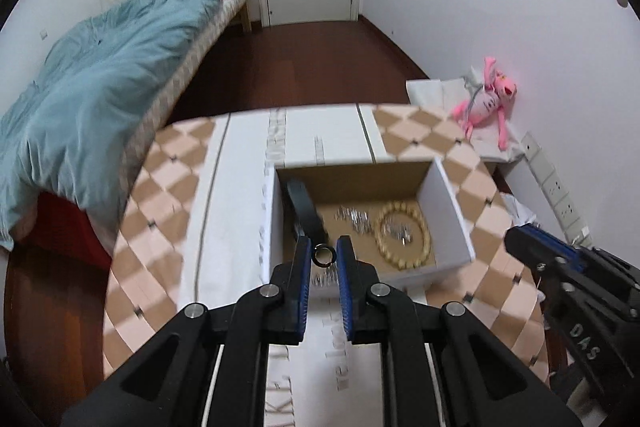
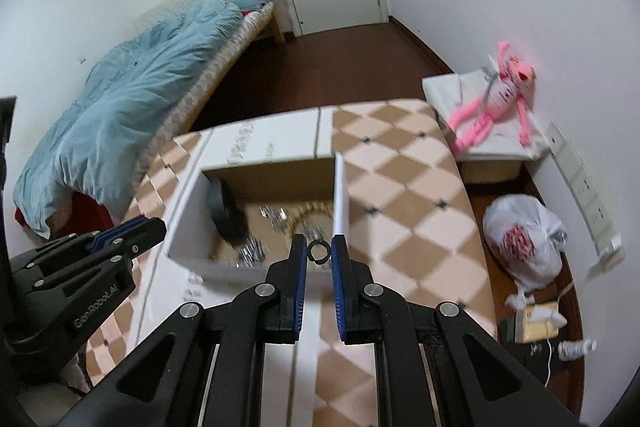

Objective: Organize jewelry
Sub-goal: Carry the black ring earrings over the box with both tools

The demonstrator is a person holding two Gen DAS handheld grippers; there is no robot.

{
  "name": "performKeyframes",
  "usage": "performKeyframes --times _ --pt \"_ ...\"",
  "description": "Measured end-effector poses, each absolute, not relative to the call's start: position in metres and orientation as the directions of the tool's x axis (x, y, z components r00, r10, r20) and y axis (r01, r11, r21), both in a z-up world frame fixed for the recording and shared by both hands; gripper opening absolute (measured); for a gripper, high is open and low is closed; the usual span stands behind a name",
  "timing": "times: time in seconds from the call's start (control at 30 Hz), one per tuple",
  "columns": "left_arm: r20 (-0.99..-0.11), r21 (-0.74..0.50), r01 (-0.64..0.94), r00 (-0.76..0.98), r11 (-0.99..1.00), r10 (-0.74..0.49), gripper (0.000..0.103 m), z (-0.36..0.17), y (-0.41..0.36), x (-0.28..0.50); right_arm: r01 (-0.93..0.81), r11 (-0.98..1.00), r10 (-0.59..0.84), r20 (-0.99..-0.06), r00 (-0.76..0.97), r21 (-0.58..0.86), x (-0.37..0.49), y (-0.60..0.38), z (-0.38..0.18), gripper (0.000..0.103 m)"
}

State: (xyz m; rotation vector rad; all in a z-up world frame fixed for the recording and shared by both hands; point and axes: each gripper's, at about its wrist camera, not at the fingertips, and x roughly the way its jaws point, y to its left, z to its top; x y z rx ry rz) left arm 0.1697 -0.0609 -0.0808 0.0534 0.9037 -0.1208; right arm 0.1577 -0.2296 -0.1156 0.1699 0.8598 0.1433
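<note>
"GenRobot.AI", seemingly, on left tool (image 2: 132, 227)

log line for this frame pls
left gripper: shut on ring | right gripper: shut on ring | both over box | beaded bracelet in box

There are two claws, the left claw (image 1: 324, 255) and the right claw (image 2: 319, 250), and each pinches one small dark ring: one ring (image 1: 324, 255) in the left, another ring (image 2: 319, 251) in the right. One open white box (image 1: 452, 211) sits on the one checkered worktop (image 1: 168, 187). Inside it lie one gold bead bracelet (image 1: 404, 239), one black band (image 1: 306, 215) and several clumps of small silver pieces (image 1: 352, 218), too blurred to count. One pink plush toy (image 1: 490, 99) lies beyond.
</note>
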Motion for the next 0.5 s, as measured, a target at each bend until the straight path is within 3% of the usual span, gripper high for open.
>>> performKeyframes --times 0.5 --pt "-0.879 -0.145 0.107 0.442 0.984 -0.178 0.012 -0.101 -0.053 0.231 -0.098 0.948 0.311 -0.814 0.49 0.304 0.253 -0.216 -0.135 0.014"
